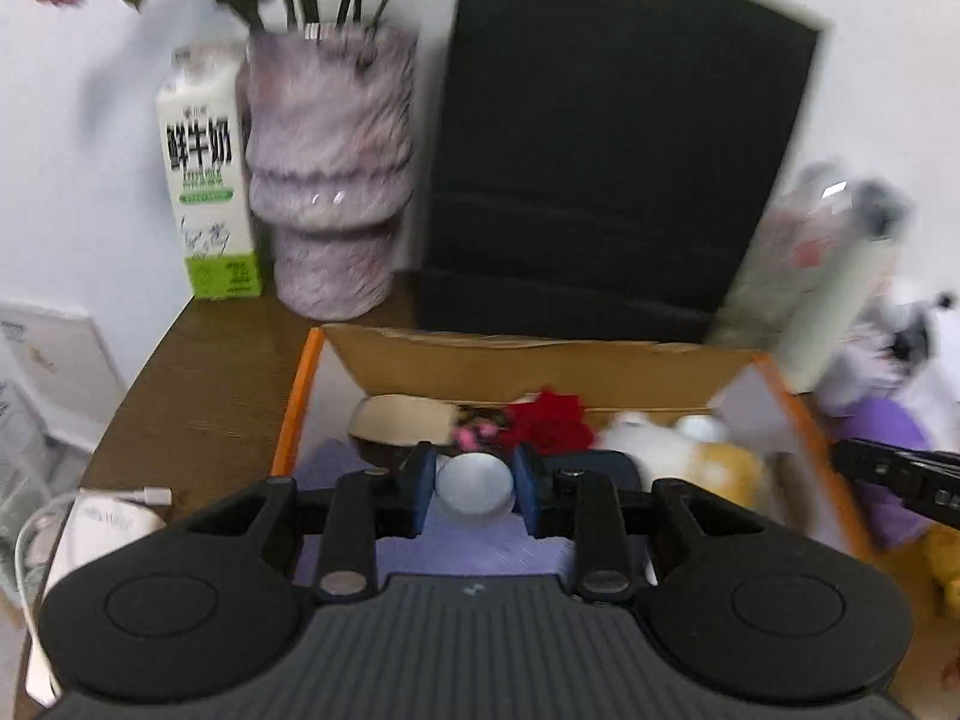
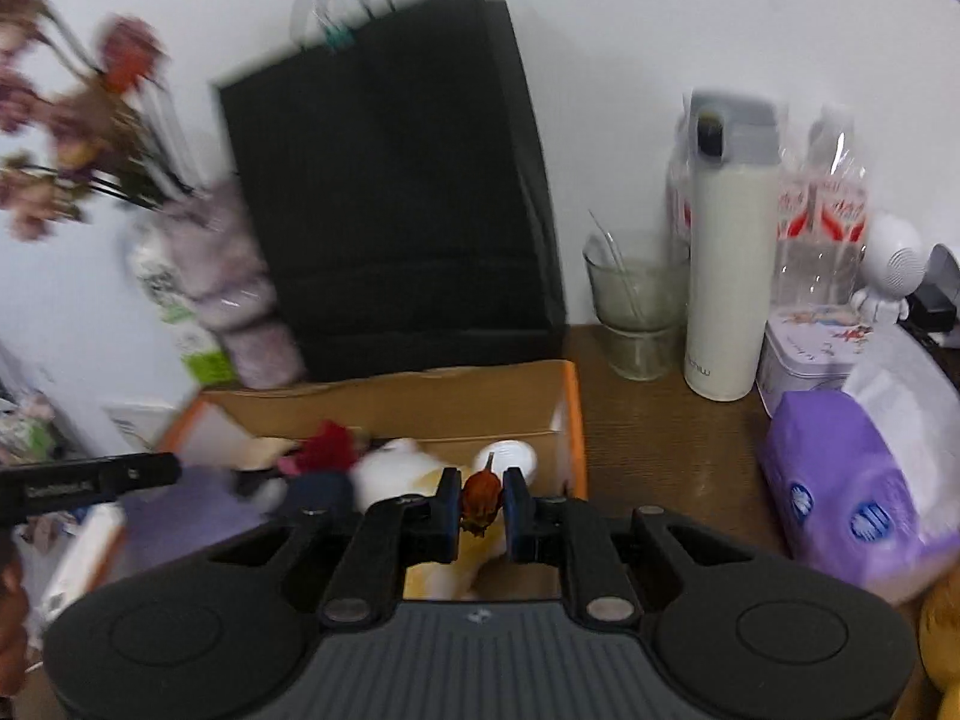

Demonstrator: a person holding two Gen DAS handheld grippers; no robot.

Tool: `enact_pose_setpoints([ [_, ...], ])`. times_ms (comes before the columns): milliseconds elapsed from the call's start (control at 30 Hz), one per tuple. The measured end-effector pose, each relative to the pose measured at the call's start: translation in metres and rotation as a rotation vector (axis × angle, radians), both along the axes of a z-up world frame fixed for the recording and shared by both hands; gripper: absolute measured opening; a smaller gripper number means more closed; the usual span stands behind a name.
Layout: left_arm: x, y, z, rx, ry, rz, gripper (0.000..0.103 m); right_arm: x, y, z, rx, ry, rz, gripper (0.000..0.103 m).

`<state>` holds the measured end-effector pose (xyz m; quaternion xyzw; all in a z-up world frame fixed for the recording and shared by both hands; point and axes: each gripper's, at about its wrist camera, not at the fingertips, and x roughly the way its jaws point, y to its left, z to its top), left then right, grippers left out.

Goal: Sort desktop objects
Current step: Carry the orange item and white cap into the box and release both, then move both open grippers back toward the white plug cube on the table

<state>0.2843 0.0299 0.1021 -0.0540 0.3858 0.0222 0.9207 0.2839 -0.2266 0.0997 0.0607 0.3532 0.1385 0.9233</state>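
Cardboard open box with orange rim fills lower centre, straight ahead of both tilted-down grippers | left gripper clasps pale round ball above purple cloth | right gripper pinches small dried reddish-brown flower, stem upward, over box's right end | drop looks imminent

The cardboard box sits before the paper bag. The vase stands left of the bag, the milk carton further left.
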Motion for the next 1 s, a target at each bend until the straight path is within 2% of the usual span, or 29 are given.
enact_pose_setpoints([
  [33, 0.009, 0.001, -0.006, 0.012, 0.019, 0.011, 0.038, 0.013, 0.004, -0.006, -0.008, 0.013, 0.002, 0.016],
  [100, 0.023, 0.000, -0.011, 0.043, 0.031, 0.001, 0.064, 0.031, 0.009, -0.018, -0.022, 0.019, -0.012, 0.019],
  [133, 0.024, 0.000, -0.014, 0.057, 0.023, 0.001, 0.072, 0.037, 0.012, -0.021, -0.030, 0.017, -0.014, 0.021],
  [167, 0.025, -0.001, -0.015, 0.058, 0.013, 0.003, 0.082, 0.041, 0.014, -0.024, -0.032, 0.011, -0.018, 0.029],
  [200, 0.022, 0.000, -0.016, 0.045, 0.002, -0.001, 0.084, 0.043, 0.012, -0.025, -0.034, 0.009, -0.022, 0.037],
  [333, 0.010, 0.000, -0.008, 0.019, -0.020, 0.009, 0.086, 0.032, 0.005, -0.019, -0.009, -0.037, -0.039, 0.040],
  [400, -0.005, -0.005, 0.002, 0.024, -0.051, 0.007, 0.095, 0.019, 0.002, -0.013, 0.002, -0.062, -0.040, 0.049],
  [467, -0.026, -0.012, 0.014, 0.026, -0.086, -0.007, 0.099, 0.000, 0.002, -0.008, 0.003, -0.087, -0.032, 0.055],
  [533, -0.055, -0.017, 0.022, 0.015, -0.112, -0.024, 0.102, -0.022, 0.005, -0.007, -0.002, -0.099, -0.019, 0.056],
  [600, -0.097, -0.018, 0.020, -0.028, -0.157, -0.002, 0.103, -0.049, 0.006, -0.010, -0.009, -0.114, -0.007, 0.062],
  [733, -0.181, -0.017, -0.006, -0.088, -0.190, 0.012, 0.103, -0.112, 0.012, -0.032, -0.035, -0.131, 0.015, 0.066],
  [867, -0.238, -0.020, -0.042, -0.014, -0.190, 0.029, 0.103, -0.165, 0.017, -0.056, -0.076, -0.077, 0.008, 0.067],
  [967, -0.268, -0.017, -0.069, -0.012, -0.149, 0.017, 0.103, -0.209, 0.018, -0.072, -0.067, -0.079, 0.042, 0.081],
  [1000, -0.275, -0.016, -0.074, -0.018, -0.141, 0.008, 0.103, -0.221, 0.018, -0.077, -0.067, -0.067, 0.052, 0.081],
])
